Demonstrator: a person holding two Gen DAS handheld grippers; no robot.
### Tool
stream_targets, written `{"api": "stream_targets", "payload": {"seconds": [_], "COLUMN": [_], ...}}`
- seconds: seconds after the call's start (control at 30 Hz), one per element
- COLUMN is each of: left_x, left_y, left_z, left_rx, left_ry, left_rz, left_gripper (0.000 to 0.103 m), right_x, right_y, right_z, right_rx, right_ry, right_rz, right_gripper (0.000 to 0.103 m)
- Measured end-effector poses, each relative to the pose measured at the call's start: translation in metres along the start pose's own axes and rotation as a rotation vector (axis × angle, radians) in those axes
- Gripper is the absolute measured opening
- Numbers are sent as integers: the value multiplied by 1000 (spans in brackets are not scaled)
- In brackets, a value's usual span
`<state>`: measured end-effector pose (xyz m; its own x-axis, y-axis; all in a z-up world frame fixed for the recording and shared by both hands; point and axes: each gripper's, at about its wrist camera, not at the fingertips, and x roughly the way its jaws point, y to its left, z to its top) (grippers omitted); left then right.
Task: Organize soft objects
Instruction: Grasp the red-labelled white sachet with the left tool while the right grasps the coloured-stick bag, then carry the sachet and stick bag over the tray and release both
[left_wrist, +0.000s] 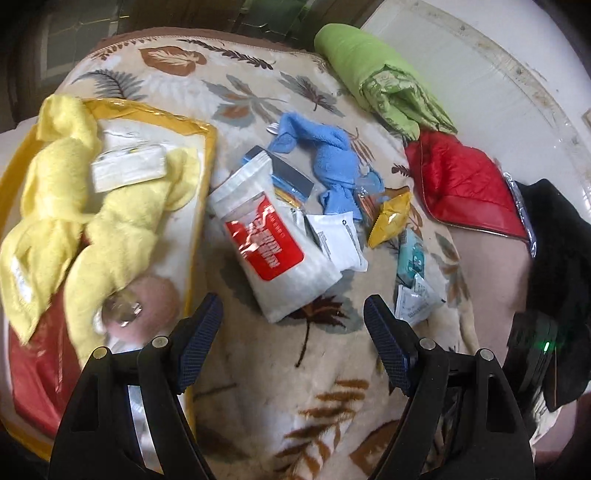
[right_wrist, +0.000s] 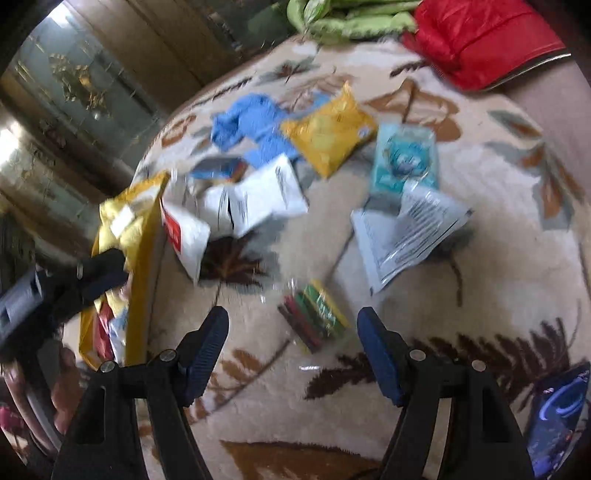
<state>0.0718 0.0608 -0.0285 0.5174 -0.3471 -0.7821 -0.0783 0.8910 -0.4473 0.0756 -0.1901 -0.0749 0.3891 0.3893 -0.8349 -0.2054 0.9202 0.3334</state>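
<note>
The left hand-held gripper (left_wrist: 293, 334) is seen with its jaws spread wide and nothing between them; only the leaf-patterned blanket (left_wrist: 258, 387) lies below the gap. Just ahead of its fingertips a white pouch with a red label (left_wrist: 275, 236) is laid flat on the blanket. To the left of this gripper a yellow towel (left_wrist: 85, 206) is heaped in a yellow-rimmed bag (left_wrist: 207, 147), with a small white packet (left_wrist: 127, 168) resting on top of the towel. Farther ahead a crumpled blue cloth (left_wrist: 328, 155) is found, and to the right of it a small yellow packet (left_wrist: 391, 218) and a teal packet (left_wrist: 412, 258). A green quilt (left_wrist: 373, 77) and a red quilted item (left_wrist: 461, 184) are placed at the far right edge of the blanket.

The right hand-held gripper (right_wrist: 293, 326) is likewise held with its jaws apart and empty. A clear pack of coloured sticks (right_wrist: 314, 317) lies on the blanket just ahead of the gap, nearer the right finger and untouched. Beyond it, white printed sachets (right_wrist: 410, 232) are spread, partly covering the teal packet (right_wrist: 404, 158). The blue cloth (right_wrist: 251, 122) is seen well ahead, beside the yellow packet (right_wrist: 328, 129).
</note>
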Motion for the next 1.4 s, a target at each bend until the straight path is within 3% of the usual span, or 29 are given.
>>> {"api": "stream_targets", "payload": {"seconds": [0.1,0.23,0.37,0.5,0.57,0.63,0.73,0.77,0.97,1.17,1.3,1.4], "left_x": [17,29,51,62,68,68,62,57,29,-3,-45,-72], "left_y": [1,4,9,-4,-8,-9,-6,-2,0,2,16,28], "left_z": [9,21,30,38,39,37,30,26,-6,-35,-35,-36], "left_rx": [-31,-81,-135,-94,-72,-53,-44,-49,-31,-40,-65,-68], "left_ry": [39,33,89,94,103,96,93,96,77,40,-28,-72], "left_rz": [-1,26,39,119,188,202,172,131,-82,-184,-222,-211], "left_gripper": [80,80,80,80,70,62,50,48,48,48,48,48], "right_x": [8,20,23,23,23,23,22,20,13,7,-3,-4], "right_y": [-1,-3,-1,-1,-2,-4,-2,-1,9,38,70,99], "right_z": [-3,-2,-1,-1,1,0,-1,-2,-7,-6,-7,-6], "right_rx": [-2,12,7,7,13,25,26,26,23,-7,-60,-97], "right_ry": [3,15,10,3,-1,0,-3,-6,-17,-27,-44,-34], "right_rz": [3,7,-3,-27,-34,-24,-27,-22,13,54,108,167], "right_gripper": [70,68,59,47,33,28,22,20,15,14,14,14]}}
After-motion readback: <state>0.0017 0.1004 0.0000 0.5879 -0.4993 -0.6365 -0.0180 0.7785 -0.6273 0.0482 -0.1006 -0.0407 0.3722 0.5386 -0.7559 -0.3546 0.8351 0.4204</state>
